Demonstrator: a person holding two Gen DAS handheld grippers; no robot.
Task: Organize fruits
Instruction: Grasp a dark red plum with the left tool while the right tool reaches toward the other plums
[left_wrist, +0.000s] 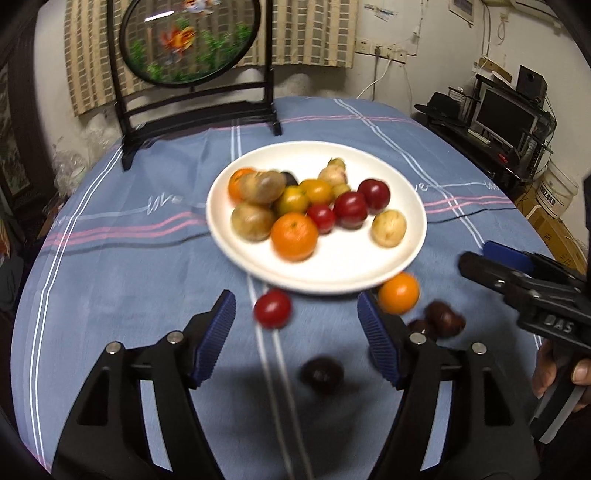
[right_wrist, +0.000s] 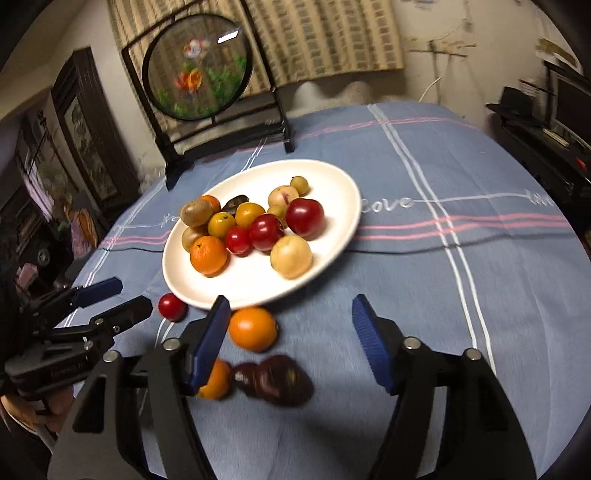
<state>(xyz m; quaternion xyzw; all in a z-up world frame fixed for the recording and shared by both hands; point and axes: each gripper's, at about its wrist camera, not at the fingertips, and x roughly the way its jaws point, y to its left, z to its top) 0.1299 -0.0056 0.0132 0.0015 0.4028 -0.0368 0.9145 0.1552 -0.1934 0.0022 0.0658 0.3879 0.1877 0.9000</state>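
A white plate (left_wrist: 332, 266) (right_wrist: 240, 288) in the middle of the blue cloth holds several oranges, red fruits, yellowish fruits and a dark one. Loose on the cloth in front of it lie a red fruit (left_wrist: 272, 308) (right_wrist: 171, 306), an orange (left_wrist: 399, 297) (right_wrist: 253, 328), a second orange (right_wrist: 216, 380) and dark purple fruits (left_wrist: 443, 319) (right_wrist: 273, 380), with one more dark fruit (left_wrist: 320, 374) closer in. My left gripper (left_wrist: 295, 310) (right_wrist: 129, 295) is open, nothing between its pads, the red fruit just beyond them. My right gripper (right_wrist: 291, 310) (left_wrist: 476, 254) is open over the orange and dark fruits, gripping nothing.
A round embroidered screen on a black stand (left_wrist: 188, 40) (right_wrist: 199, 66) rises at the back of the table. Dark shelves with a monitor (left_wrist: 506, 114) stand off the table's right edge. A hand (left_wrist: 554, 369) holds the right gripper.
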